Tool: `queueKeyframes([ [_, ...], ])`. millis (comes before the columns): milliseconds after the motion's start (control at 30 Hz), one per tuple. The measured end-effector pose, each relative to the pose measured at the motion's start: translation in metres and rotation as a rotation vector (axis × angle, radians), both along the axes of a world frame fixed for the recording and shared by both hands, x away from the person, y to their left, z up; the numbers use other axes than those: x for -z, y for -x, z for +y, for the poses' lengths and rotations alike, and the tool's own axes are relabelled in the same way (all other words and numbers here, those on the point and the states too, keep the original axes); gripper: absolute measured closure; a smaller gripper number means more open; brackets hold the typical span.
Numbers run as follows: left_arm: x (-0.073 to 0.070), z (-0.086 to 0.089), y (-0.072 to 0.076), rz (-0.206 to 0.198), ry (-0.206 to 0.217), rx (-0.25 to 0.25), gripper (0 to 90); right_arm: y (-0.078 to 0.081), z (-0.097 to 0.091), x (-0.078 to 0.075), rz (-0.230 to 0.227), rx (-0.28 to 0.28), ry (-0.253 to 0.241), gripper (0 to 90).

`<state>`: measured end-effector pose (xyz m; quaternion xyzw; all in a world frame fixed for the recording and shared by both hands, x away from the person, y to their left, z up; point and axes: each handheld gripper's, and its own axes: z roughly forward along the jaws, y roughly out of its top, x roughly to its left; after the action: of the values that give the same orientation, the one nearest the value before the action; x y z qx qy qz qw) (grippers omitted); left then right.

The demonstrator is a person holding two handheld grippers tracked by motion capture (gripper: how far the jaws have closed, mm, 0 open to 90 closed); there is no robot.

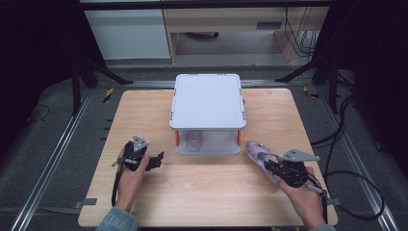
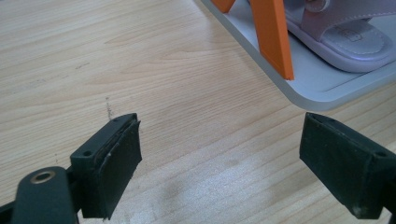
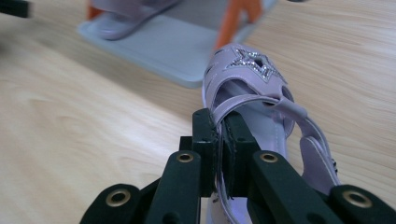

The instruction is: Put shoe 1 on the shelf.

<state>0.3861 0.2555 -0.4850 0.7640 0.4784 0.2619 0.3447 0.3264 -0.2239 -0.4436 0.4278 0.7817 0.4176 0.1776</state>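
A lilac sandal (image 1: 257, 153) with a glittery star on its toe (image 3: 250, 65) lies on the wooden table to the right of a white two-level rack (image 1: 208, 98). My right gripper (image 1: 270, 166) is shut on the sandal's side strap, its jaws (image 3: 223, 135) pinching the strap near the heel. A second lilac sandal (image 2: 345, 32) sits on the rack's lower shelf (image 2: 317, 84), between orange posts (image 2: 275, 37). My left gripper (image 1: 156, 161) rests left of the rack's front, open (image 2: 219, 163), with bare table between its jaws.
The rack's flat white top covers the lower shelf (image 3: 159, 51) from above. The table's front half (image 1: 207, 192) is bare wood. Black stands and cables lie on the floor beyond the table's edges.
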Motion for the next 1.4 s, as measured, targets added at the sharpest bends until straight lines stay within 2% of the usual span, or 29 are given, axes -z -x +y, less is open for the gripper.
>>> queueKeyframes([
  [33,0.0,0.0,0.0,0.0,0.0,0.0,11.7,0.0,0.0,0.0,0.0,0.0,0.0,85.3],
  [100,0.0,0.0,-0.001,0.001,0.001,-0.002,11.8,0.004,0.021,-0.001,0.008,-0.053,-0.01,85.3],
  [133,0.0,0.001,-0.001,0.002,0.003,-0.003,11.8,0.004,0.021,-0.001,0.008,-0.053,-0.01,85.3],
  [167,0.0,0.001,-0.001,0.002,0.004,-0.003,11.8,0.006,0.036,-0.002,0.013,-0.09,-0.013,85.3],
  [233,0.0,0.001,-0.001,0.002,0.007,-0.003,11.8,0.007,0.053,-0.003,0.014,-0.129,-0.015,85.2],
  [300,0.0,0.001,-0.001,0.001,0.009,-0.004,11.8,0.007,0.06,-0.003,0.013,-0.142,-0.016,85.1],
  [400,-0.001,0.003,-0.001,-0.002,0.012,-0.007,11.9,0.008,0.091,-0.004,0.015,-0.204,-0.022,85.1],
  [467,-0.001,0.003,-0.001,-0.001,0.012,-0.008,12.2,0.007,0.097,-0.004,0.016,-0.217,-0.023,85.1],
  [533,-0.001,0.003,-0.001,-0.001,0.013,-0.009,12.2,0.007,0.112,-0.002,0.025,-0.246,-0.024,85.1],
  [600,-0.001,0.003,-0.001,-0.001,0.015,-0.009,12.2,0.007,0.12,0.0,0.028,-0.26,-0.021,85.1],
  [933,-0.001,0.003,-0.001,-0.003,0.011,-0.006,12.3,0.006,0.135,0.002,0.036,-0.285,-0.03,85.2],
  [1300,-0.002,0.003,-0.001,-0.003,0.01,-0.004,12.3,0.016,0.142,0.019,0.075,-0.319,-0.023,84.7],
  [1400,-0.002,0.003,-0.001,-0.003,0.01,-0.003,12.3,0.018,0.144,0.024,0.087,-0.343,-0.012,83.9],
])
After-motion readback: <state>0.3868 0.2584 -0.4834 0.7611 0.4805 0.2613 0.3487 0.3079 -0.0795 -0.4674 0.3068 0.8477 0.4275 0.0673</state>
